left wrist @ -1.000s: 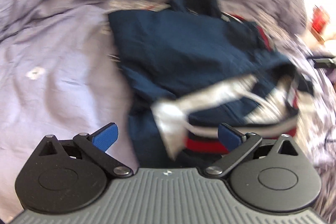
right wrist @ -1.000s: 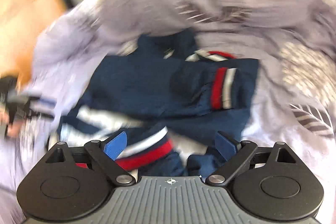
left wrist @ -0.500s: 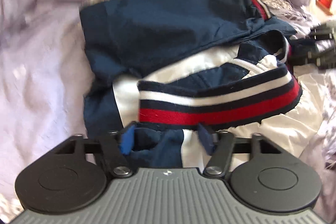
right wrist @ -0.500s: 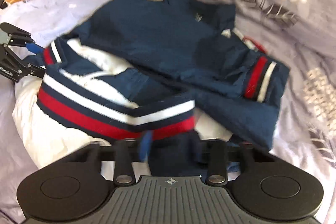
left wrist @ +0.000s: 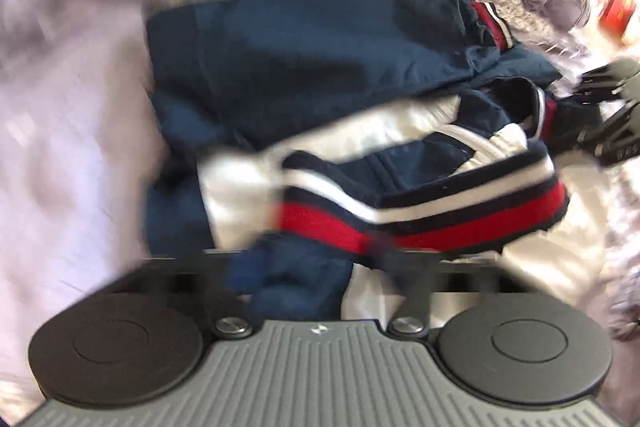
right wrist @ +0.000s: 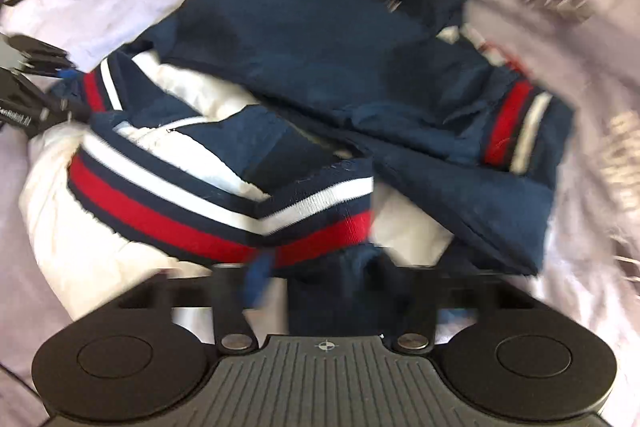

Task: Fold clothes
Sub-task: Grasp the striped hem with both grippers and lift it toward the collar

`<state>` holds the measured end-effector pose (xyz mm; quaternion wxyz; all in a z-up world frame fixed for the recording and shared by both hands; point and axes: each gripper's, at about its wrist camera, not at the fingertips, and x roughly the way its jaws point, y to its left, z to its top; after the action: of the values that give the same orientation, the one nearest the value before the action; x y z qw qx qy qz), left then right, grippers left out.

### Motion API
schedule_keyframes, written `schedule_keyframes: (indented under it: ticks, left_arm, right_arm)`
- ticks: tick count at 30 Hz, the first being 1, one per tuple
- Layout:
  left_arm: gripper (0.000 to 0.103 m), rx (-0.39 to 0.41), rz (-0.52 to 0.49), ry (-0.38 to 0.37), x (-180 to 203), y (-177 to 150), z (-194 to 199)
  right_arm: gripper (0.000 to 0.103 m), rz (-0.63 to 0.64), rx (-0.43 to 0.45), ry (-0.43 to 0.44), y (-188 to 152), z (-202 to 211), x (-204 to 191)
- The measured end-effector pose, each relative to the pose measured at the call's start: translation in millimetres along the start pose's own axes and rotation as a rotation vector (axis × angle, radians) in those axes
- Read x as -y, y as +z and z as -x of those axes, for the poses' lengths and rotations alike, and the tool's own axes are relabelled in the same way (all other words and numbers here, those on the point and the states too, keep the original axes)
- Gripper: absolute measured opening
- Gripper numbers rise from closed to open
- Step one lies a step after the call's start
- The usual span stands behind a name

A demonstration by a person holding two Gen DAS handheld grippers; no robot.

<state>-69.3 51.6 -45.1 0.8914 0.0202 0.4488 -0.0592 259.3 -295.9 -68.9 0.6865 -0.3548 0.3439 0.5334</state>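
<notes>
Lying crumpled on the bed (left wrist: 72, 155), the navy jacket (left wrist: 320, 59) shows its white lining. Both claws have just closed: the left claw (left wrist: 316, 267) and right claw (right wrist: 320, 267) each pinch its striped hem (right wrist: 224, 211).

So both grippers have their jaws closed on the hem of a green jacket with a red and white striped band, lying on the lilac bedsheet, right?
Not quite: the jacket is navy blue, not green, as the right wrist view shows. The rest holds: left gripper and right gripper are closed on its hem, on the lilac bedsheet.

We can read very little. On the left gripper (right wrist: 24, 107), seen at the left edge of the right wrist view, white lettering ends in what looks like "AI"; the letters before it are too blurred to make out.
</notes>
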Motion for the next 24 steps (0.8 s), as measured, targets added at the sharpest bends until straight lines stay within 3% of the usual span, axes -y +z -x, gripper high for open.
schedule_keyframes:
  ticks: [4, 8, 13, 18, 24]
  left_arm:
    - [0.018, 0.065, -0.01, 0.004, 3.1, 14.5, 18.2]
    - [0.018, 0.129, 0.129, -0.024, -22.3, 46.1, 21.0]
    - [0.021, 0.285, 0.188, -0.013, -46.8, 90.0, 29.8]
    - [0.026, 0.368, 0.159, 0.091, -67.0, 142.4, 5.6]
    - [0.031, 0.263, 0.238, 0.155, -98.1, 179.0, -78.9]
  right_arm:
    - [0.015, -0.055, 0.115, -0.097, -5.6, 41.4, -2.6]
    - [0.015, -0.185, 0.218, -0.111, 3.5, 74.3, 24.1]
    - [0.015, -0.19, 0.371, -0.176, 31.2, 92.9, 47.4]
    - [0.015, -0.182, 0.458, -0.254, 92.6, 57.2, 75.1]
    - [0.015, -0.254, 0.384, -0.293, 143.5, -35.5, 107.1]
